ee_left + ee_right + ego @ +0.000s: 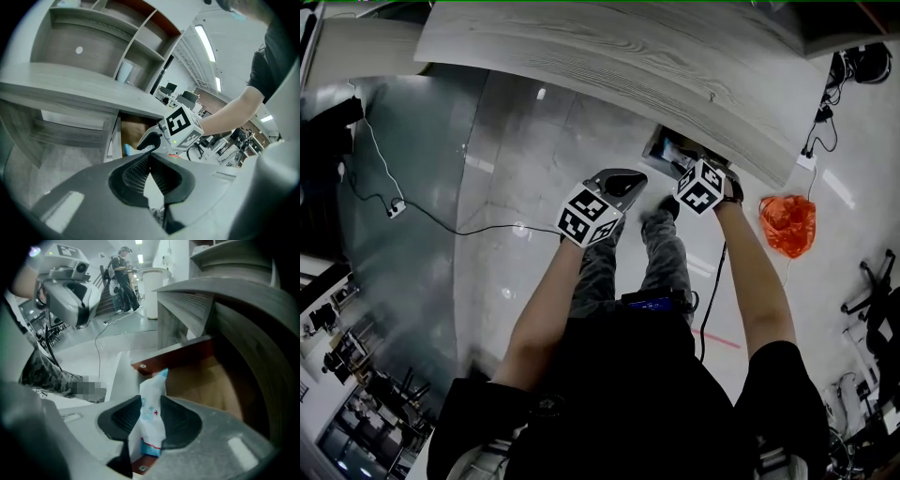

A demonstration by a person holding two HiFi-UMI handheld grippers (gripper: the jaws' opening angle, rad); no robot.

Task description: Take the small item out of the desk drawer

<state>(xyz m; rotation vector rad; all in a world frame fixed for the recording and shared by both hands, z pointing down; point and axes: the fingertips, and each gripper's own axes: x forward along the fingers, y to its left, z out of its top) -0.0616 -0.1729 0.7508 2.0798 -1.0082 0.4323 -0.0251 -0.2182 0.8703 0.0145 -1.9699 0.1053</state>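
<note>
White crinkled packet, printed blue and red, was seen inside the wooden drawer, between the right gripper's spread ribbed pads; the left gripper was clenched, empty, beside the drawer.

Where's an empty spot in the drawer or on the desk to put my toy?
The drawer floor is bare from the packet back under the desk. The desk top looks bare too. It's crowded by the drawer wall, where the packet stands between the right gripper's open jaws.
</note>
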